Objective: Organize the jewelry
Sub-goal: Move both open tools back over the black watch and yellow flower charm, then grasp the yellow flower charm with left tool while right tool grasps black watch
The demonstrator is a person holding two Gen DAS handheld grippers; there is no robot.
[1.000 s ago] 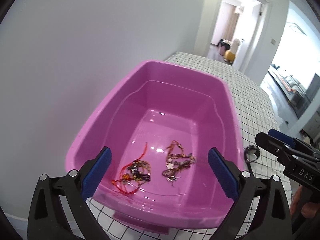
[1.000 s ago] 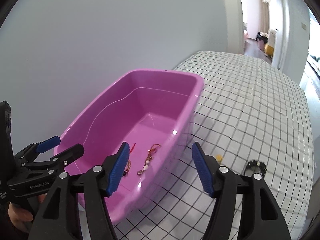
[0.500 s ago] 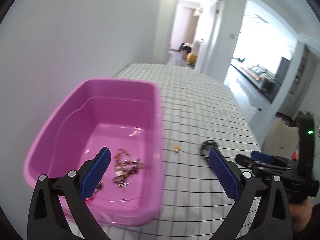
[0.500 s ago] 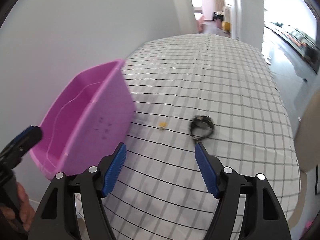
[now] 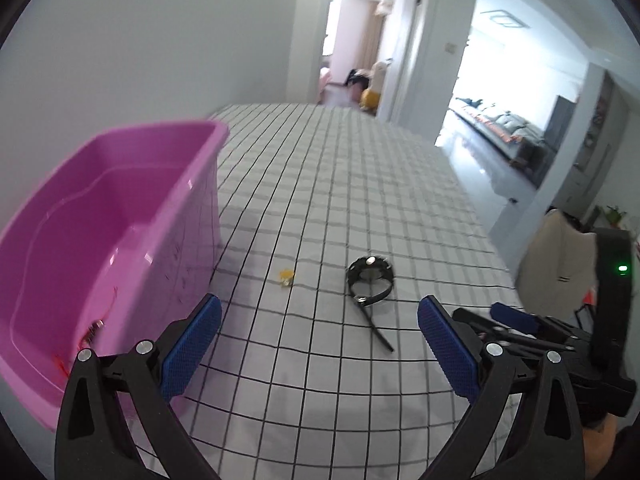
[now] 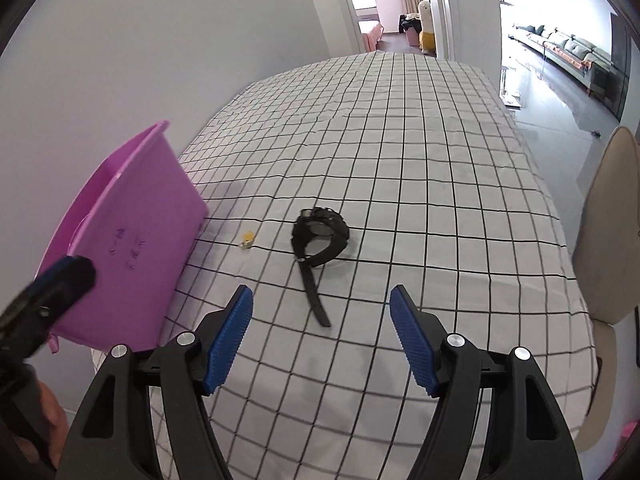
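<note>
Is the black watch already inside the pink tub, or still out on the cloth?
Out. The black watch lies on the checked cloth, beside the pink tub.

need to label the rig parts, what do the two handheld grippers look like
Both the left gripper and the right gripper have black plastic arms with silver screw heads, ending in blue ribbed pads. The right gripper's black body shows a small green light.

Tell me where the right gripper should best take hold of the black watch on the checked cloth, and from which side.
Probably the loose strap tail: it lies flat, pointing toward the open right gripper. Come from above, pads either side of the strap. The black watch itself forms a bulkier coiled loop.
</note>
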